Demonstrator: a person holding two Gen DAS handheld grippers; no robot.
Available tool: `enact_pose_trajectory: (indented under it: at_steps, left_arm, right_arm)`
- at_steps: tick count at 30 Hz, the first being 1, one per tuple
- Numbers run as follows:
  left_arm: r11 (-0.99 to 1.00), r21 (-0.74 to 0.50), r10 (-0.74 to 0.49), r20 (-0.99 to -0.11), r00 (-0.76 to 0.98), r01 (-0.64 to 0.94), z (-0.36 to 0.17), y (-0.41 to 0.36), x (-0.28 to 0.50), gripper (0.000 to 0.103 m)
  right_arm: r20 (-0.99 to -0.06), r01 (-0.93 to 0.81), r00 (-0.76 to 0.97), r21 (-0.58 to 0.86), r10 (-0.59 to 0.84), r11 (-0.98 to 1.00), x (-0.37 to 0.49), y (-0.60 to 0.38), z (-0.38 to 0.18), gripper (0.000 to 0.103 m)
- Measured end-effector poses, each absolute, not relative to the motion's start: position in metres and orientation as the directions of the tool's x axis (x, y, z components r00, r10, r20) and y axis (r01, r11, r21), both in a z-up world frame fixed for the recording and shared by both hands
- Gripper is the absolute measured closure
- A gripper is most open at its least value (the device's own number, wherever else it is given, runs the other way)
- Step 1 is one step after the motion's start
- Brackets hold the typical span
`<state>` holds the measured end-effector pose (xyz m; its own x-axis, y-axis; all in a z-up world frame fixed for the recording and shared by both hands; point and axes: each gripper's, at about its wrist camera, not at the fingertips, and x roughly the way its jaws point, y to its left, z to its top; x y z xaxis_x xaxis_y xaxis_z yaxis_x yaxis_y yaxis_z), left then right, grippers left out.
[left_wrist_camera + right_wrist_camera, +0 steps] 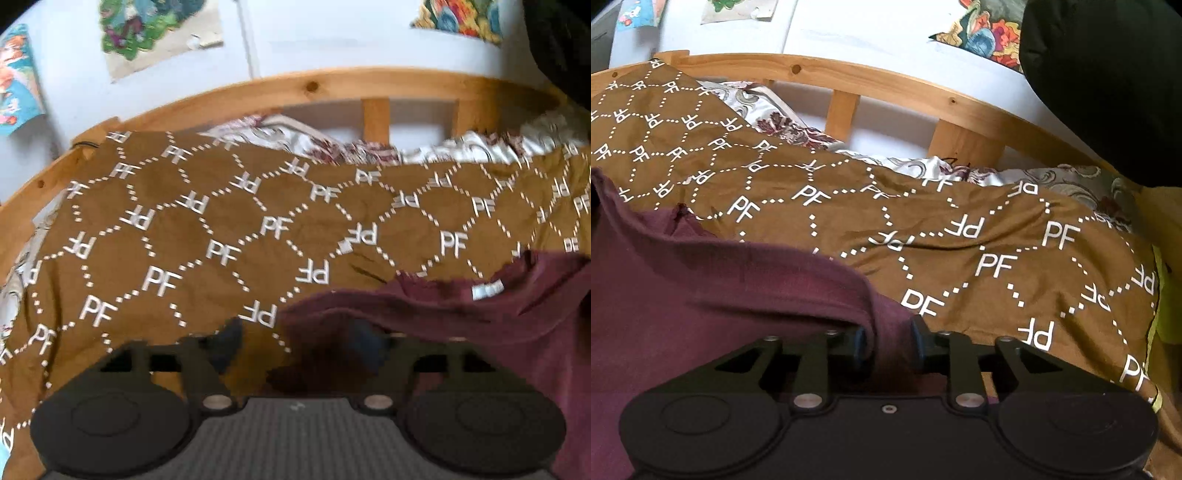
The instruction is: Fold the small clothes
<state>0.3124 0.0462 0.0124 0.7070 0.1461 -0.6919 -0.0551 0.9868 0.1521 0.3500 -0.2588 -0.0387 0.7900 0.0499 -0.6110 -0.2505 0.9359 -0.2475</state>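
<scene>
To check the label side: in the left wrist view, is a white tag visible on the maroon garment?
Yes, a white tag shows at the upper edge of the maroon garment, which lies on the brown cover.

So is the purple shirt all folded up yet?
Not yet. The maroon shirt lies on the brown PF bedspread, with a rounded fold along its far edge, so one fold looks made. The left gripper has its jaws wide open with cloth lying between them; the right gripper has cloth between its jaws. More folds and tidying look left.
</scene>
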Motion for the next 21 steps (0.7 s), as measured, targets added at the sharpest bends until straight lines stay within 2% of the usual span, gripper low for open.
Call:
enact_pose_trajectory:
  at_steps: [1, 4, 5, 7, 9, 12, 15, 18, 21]
  left_arm:
    - [0.987, 0.146, 0.146, -0.689, 0.71, -0.061, 0.014, 0.048, 0.311, 0.018]
    - [0.99, 0.122, 0.139, -0.694, 0.707, -0.074, 0.021, 0.054, 0.307, 0.012]
    - [0.99, 0.118, 0.138, -0.695, 0.705, -0.078, 0.022, 0.055, 0.306, 0.011]
    - [0.99, 0.111, 0.139, -0.698, 0.703, -0.086, 0.025, 0.059, 0.3, 0.004]
    - [0.99, 0.106, 0.14, -0.694, 0.707, -0.092, 0.027, 0.062, 0.291, 0.002]
    - [0.992, 0.093, 0.127, -0.699, 0.703, -0.087, 0.027, 0.068, 0.276, 0.001]
    - [0.994, 0.074, 0.11, -0.704, 0.702, -0.081, 0.024, 0.073, 0.255, 0.001]
    - [0.996, 0.061, 0.093, -0.711, 0.697, -0.072, 0.02, 0.077, 0.235, 0.001]
    - [0.997, 0.037, 0.074, -0.714, 0.696, -0.067, 0.014, 0.083, 0.215, 0.001]
  right_arm:
    - [-0.612, -0.245, 0.79, -0.247, 0.046, 0.938, 0.35, -0.259, -0.039, 0.068]
    - [-0.61, -0.229, 0.792, -0.246, 0.033, 0.942, 0.35, -0.261, -0.039, 0.063]
    - [-0.608, -0.223, 0.794, -0.249, 0.027, 0.942, 0.35, -0.261, -0.038, 0.058]
    - [-0.598, -0.202, 0.802, -0.266, 0.003, 0.943, 0.348, -0.264, -0.037, 0.044]
    - [-0.583, -0.166, 0.812, -0.281, -0.03, 0.945, 0.346, -0.268, -0.036, 0.019]
    - [-0.558, -0.118, 0.826, -0.301, -0.074, 0.946, 0.348, -0.278, -0.031, 0.005]
    - [-0.556, -0.084, 0.826, -0.289, -0.096, 0.954, 0.353, -0.29, -0.022, 0.003]
    - [-0.607, -0.122, 0.794, -0.206, -0.029, 0.971, 0.356, -0.302, -0.011, 0.001]
    - [-0.623, -0.14, 0.782, -0.198, -0.014, 0.97, 0.349, -0.302, -0.007, 0.001]
